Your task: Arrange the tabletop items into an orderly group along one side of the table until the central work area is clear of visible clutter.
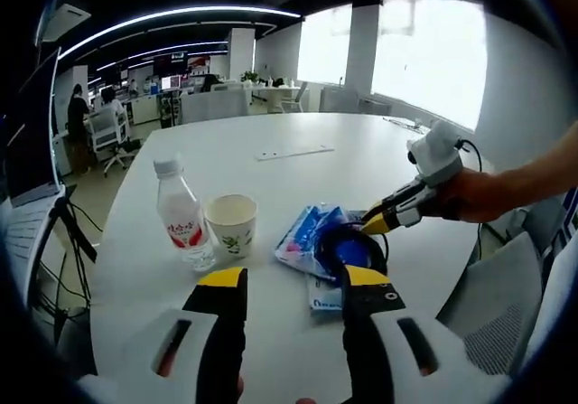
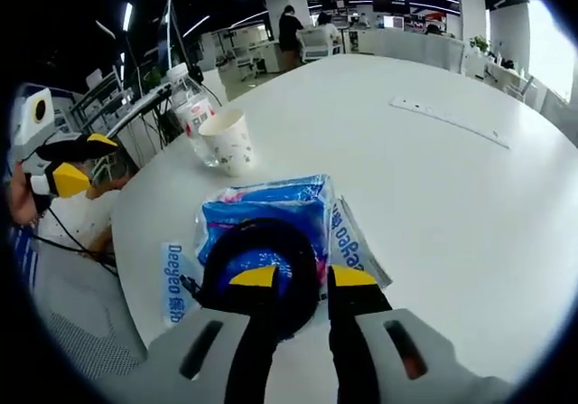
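The right hand-held gripper [image 2: 302, 277], jaws slightly parted, reaches the black coiled cable [image 2: 257, 264] lying on blue plastic packets [image 2: 271, 207] mid-surface [image 2: 452, 205]; next, likely closing to lift it toward the clear bottle [image 2: 191, 110] and white paper cup [image 2: 228, 140], while the left hand-held gripper [image 1: 293, 277] hovers open.

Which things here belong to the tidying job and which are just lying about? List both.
For the job: water bottle, paper cup, blue packet, black cable coil on the packet, flat wipes packs beneath, ruler farther up the table.

Lying about: office chairs, desks and a person in the background.
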Motion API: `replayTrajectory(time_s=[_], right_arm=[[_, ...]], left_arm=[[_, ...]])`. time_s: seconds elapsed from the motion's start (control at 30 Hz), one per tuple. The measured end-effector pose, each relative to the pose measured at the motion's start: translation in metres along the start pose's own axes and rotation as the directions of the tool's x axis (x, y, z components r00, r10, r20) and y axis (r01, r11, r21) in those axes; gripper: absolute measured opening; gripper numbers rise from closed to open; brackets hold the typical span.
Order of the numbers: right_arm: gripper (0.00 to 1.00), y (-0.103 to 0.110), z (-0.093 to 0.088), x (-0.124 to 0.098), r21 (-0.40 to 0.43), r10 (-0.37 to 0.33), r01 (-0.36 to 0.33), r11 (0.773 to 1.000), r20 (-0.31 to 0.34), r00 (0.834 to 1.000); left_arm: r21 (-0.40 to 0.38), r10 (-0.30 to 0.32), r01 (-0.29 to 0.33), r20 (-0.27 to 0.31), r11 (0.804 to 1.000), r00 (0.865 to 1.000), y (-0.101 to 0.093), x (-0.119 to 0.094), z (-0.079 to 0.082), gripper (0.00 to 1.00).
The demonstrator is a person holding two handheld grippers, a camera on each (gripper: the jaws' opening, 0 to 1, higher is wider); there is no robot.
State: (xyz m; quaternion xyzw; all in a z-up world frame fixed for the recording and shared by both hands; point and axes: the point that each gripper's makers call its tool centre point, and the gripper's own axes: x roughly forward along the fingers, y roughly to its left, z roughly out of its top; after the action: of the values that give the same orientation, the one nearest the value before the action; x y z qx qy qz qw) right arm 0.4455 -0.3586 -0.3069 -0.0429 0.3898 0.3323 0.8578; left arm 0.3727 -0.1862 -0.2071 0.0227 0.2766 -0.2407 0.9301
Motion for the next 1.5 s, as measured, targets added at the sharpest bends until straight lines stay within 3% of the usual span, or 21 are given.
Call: replayTrajectory(time_s=[0.77,1.5], right_arm=[[0.16,0.005,-0.013,0.017,0.039,0.020,-0.019,0.999,-0.035,0.999],[0.10,0.003,-0.020,0.019,-0.006,0.010,-0.010,1.000,-0.072,0.997]], left_arm=[[-0.016,0.016,-0.016,-0.013,1.000,1.000,0.005,-0.002,-0.006,0.41],[-0.017,0.015,-0.015,-0.016,1.000,1.000,0.001,-0.003,-0.009,0.41]])
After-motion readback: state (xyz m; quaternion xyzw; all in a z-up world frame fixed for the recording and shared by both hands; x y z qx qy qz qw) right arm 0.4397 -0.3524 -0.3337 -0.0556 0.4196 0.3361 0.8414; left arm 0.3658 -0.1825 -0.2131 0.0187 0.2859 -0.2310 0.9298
